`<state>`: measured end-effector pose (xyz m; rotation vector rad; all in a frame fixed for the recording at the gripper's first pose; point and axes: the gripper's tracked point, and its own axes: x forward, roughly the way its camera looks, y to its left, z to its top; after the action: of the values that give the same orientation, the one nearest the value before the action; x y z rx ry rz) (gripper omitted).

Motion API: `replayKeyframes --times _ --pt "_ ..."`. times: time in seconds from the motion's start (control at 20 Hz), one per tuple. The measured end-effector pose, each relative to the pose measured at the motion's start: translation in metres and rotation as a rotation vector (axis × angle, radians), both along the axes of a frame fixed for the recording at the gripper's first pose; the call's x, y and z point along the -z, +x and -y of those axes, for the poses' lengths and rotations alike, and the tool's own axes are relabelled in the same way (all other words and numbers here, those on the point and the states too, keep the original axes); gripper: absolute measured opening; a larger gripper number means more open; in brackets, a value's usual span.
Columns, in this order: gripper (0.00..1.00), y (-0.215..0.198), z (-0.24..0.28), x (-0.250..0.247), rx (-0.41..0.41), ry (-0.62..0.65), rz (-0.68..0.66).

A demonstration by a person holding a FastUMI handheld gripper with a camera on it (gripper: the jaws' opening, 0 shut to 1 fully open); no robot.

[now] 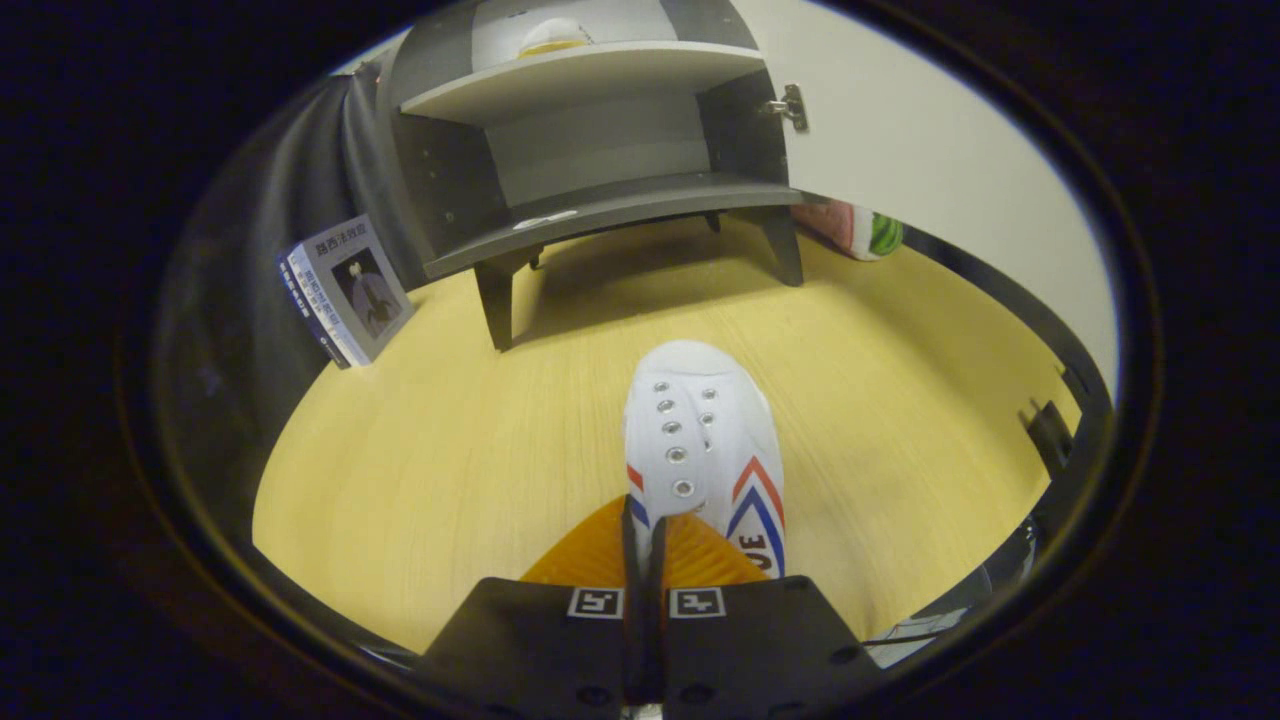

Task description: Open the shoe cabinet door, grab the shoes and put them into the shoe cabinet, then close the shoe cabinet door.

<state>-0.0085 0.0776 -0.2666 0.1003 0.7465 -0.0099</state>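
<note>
A white shoe (700,440) with red and blue chevron stripes points toe-first away from me, just ahead of my fingers. My gripper (645,515) is shut on the near left edge of its opening, with only a thin slit between the pads. Beyond the shoe stands the grey shoe cabinet (600,215) on short legs. Its white door (920,150) is swung wide open to the right. The lower shelf holds no shoe. On the upper shelf (590,72) lies another white shoe (553,37), partly hidden by the shelf edge.
The pale wooden table (450,450) spreads between the shoe and the cabinet. A boxed book (345,290) leans against the dark cloth wall left of the cabinet. A pink and green soft item (865,232) lies behind the open door. A dark clamp (1045,425) sits at the table's right edge.
</note>
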Motion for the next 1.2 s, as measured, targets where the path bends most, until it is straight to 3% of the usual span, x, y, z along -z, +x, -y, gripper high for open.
replayKeyframes --times 0.5,0.7,0.9,1.2 --pt "0.02 0.009 0.017 -0.08 -0.023 0.003 0.048" --pt "0.02 0.026 0.014 -0.151 -0.052 -0.051 0.13" --pt "0.02 0.056 0.021 -0.237 -0.023 -0.105 0.245" --pt "0.02 0.121 0.028 -0.341 -0.072 -0.222 0.385"
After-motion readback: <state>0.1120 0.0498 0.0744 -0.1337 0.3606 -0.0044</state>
